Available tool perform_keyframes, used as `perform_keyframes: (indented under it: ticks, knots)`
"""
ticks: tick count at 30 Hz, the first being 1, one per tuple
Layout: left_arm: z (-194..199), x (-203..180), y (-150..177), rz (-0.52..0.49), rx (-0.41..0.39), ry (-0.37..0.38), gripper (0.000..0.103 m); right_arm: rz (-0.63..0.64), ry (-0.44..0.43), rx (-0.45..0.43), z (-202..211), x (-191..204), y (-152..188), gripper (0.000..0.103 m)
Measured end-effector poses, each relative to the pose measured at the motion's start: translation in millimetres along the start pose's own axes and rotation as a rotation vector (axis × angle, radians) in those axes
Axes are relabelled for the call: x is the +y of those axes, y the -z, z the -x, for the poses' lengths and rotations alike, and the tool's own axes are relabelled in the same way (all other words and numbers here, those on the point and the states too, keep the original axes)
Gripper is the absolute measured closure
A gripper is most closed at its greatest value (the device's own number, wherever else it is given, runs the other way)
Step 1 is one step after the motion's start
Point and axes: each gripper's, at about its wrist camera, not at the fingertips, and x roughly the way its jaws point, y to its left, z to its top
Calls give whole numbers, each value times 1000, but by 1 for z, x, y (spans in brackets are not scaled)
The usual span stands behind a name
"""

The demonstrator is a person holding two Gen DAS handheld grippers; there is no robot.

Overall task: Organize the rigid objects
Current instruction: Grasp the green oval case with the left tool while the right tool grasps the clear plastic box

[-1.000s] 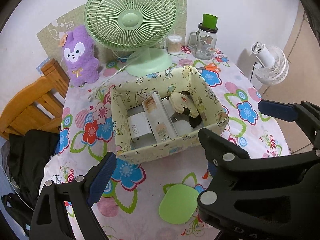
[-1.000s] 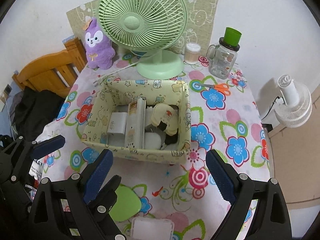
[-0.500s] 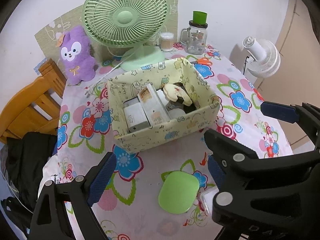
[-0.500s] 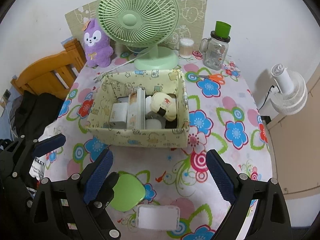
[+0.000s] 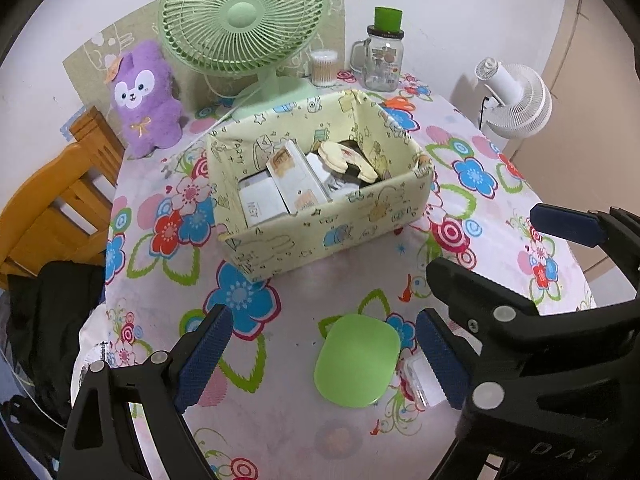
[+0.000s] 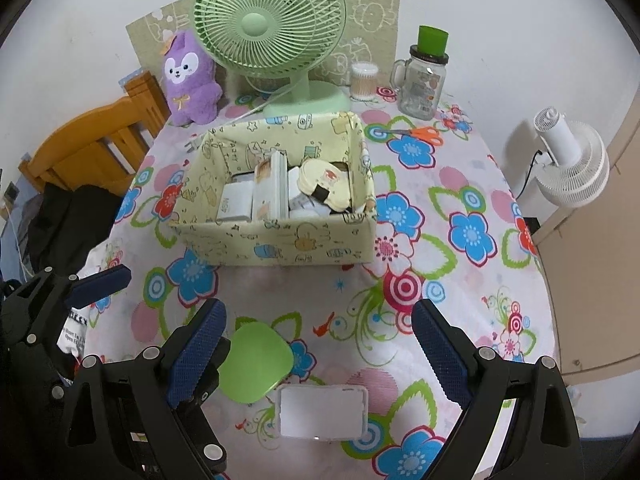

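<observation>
Two loose items, a flat rounded green plastic case (image 6: 256, 362) and a clear rectangular plastic box (image 6: 322, 410), lie side by side near the pale-yellow fabric storage bin (image 6: 280, 240), likely awaiting binning, while the left gripper (image 5: 320, 356) and right gripper (image 6: 320, 354) hover spread and empty.

Storage box (image 5: 320, 236) wall inside — reads "PARTY".

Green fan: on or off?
Looks off: the green fan shows distinct, unblurred blades behind its grille in both views. A very slow spin cannot be ruled out.
</observation>
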Motion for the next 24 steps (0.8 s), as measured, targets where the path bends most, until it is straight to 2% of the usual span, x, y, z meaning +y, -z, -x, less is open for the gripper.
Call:
perform_keyframes:
  ticks: [18,24]
  knots:
    - [-38,6,27,-16,65,33,9,-4,9,40,-27,3,31,8]
    - [-56,2,37,-42,99,52,9,-11,17,79,-43,2,43,8]
